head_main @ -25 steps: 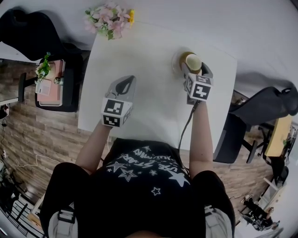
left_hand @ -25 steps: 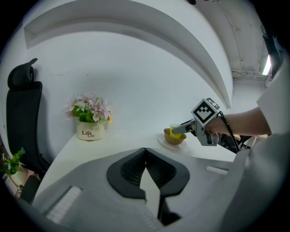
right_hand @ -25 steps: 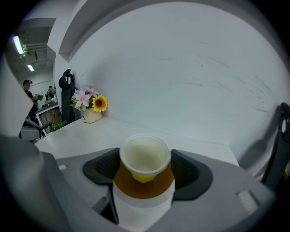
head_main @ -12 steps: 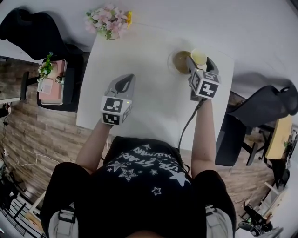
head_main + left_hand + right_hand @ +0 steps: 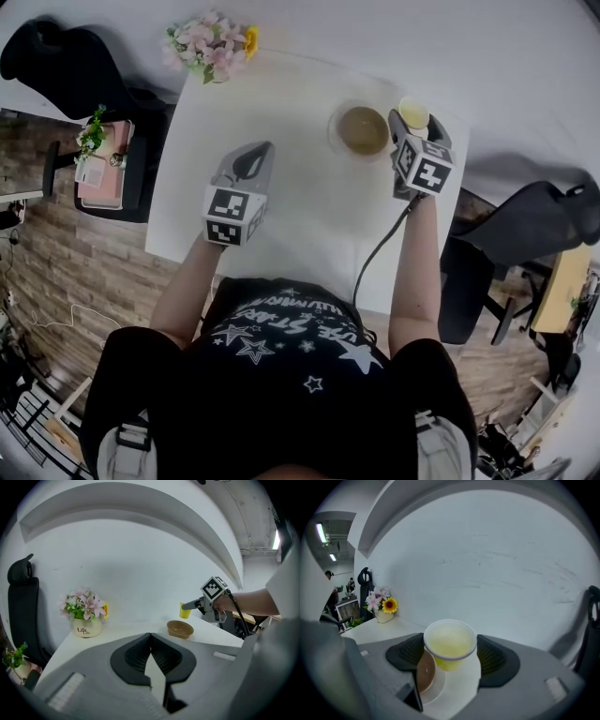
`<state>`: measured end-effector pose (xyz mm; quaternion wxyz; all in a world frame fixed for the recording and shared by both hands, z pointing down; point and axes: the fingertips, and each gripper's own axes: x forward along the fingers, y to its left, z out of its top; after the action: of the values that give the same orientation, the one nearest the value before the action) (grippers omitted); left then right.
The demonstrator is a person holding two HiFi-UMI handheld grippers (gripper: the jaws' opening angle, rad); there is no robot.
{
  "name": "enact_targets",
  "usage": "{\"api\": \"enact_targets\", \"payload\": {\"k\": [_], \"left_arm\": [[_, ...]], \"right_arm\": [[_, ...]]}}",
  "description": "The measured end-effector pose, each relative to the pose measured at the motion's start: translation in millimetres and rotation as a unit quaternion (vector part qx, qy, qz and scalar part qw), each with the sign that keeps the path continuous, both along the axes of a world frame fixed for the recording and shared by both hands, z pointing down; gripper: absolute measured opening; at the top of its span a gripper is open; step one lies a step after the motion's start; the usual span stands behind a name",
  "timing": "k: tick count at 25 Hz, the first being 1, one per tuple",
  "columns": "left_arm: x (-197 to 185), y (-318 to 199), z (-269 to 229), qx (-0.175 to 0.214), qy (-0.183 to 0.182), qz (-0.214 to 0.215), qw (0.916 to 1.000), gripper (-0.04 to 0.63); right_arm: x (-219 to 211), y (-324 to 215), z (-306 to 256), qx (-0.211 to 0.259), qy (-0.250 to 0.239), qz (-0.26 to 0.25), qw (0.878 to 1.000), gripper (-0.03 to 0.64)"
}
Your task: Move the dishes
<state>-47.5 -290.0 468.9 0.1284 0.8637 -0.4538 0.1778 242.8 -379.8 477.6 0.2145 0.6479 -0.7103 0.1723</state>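
My right gripper is shut on a small yellow cup, holding it just right of a brown bowl near the white table's far right corner. In the right gripper view the yellow cup sits upright between the jaws, and the brown bowl shows below it to the left on a white plate. My left gripper hangs over the table's middle left, shut and empty. From the left gripper view the bowl, the cup and the right gripper lie ahead to the right.
A pot of pink flowers stands at the table's far left corner. The white wall runs close behind the table. Dark chairs stand to the left and to the right of the table.
My right gripper has carried the yellow cup off the brown bowl, rightward and away from me, so the bowl now shows uncovered. The left gripper has barely moved.
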Motion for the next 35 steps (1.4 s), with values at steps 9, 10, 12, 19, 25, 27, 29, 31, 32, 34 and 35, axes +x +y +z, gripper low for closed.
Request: {"api": "enact_targets", "payload": {"k": [9,10,12,19,25,27,29,31,32,34,35], "left_arm": [[13.8,-7.4,14.5,-0.019,-0.018,0.0,0.9997,0.011],[14.6,-8.4,16.1,-0.021,-0.019,-0.001,0.9996,0.011],[16.7,-10.0,18.7,-0.022,-0.022,0.0,0.9995,0.011],[26.1,-7.3,27.4,-0.028,-0.028,0.014,0.9991,0.011],[28.4,-5.6,28.2,-0.028,-0.033,0.012,0.999,0.011],[28.7,-5.7,26.2,-0.025,-0.033,0.013,0.999,0.011],[28.1,-6.4,24.7,-0.024,-0.034,0.01,0.9991,0.011],[27.6,-6.2,23.9,-0.024,-0.035,0.009,0.999,0.011],[27.6,-5.5,23.6,-0.024,-0.036,0.009,0.999,0.011],[26.8,-3.6,23.7,-0.023,-0.037,0.01,0.999,0.011],[25.8,-2.7,24.1,-0.023,-0.037,0.01,0.999,0.011]], "right_arm": [[18.2,-20.0,40.3,-0.022,-0.011,-0.003,1.0,0.354],[18.6,-21.5,44.7,-0.025,-0.013,-0.004,1.0,0.354],[19.3,-24.6,51.3,-0.027,-0.014,-0.005,1.0,0.354],[18.9,-29.1,64.7,-0.036,-0.01,-0.015,0.999,0.354],[18.3,-28.9,64.5,-0.034,-0.009,-0.02,0.999,0.354],[18.2,-27.6,63.7,-0.035,-0.016,-0.018,0.999,0.354],[17.6,-27.0,63.5,-0.035,-0.025,-0.016,0.999,0.365],[18.3,-26.2,62.9,-0.036,-0.029,-0.012,0.999,0.367],[19.3,-25.5,61.7,-0.035,-0.029,-0.009,0.999,0.368],[20.8,-23.8,58.2,-0.033,-0.03,-0.006,0.999,0.368],[20.7,-22.8,56.6,-0.032,-0.03,-0.006,0.999,0.368]]}}
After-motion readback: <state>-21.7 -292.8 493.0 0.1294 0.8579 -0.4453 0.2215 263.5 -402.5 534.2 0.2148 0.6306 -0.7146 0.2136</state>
